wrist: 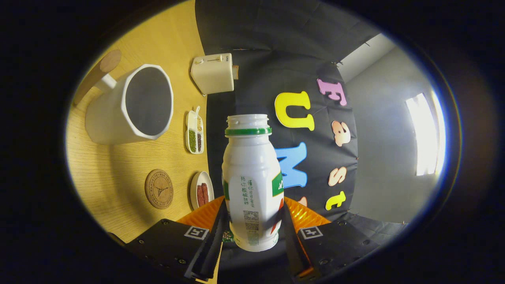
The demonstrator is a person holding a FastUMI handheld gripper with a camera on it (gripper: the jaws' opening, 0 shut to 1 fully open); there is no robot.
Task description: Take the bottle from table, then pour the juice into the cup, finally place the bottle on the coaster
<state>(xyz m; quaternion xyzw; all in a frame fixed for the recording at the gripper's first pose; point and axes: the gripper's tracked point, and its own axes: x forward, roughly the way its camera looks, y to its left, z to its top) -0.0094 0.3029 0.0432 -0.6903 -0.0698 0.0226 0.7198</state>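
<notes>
The table [118, 165] has a light wood grain. On it stand a white cup [130, 104] with a wooden-tipped handle, a round coaster [159, 188], a small plate [201, 190] of reddish pieces, a divided tray [194, 132] of grains, and a cream toaster [213, 73] by the wall.

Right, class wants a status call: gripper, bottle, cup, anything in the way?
Gripper shut on bottle, cap off, held off the table. Cup open and clear beyond the fingers. Coaster bare, nothing blocking.
</notes>
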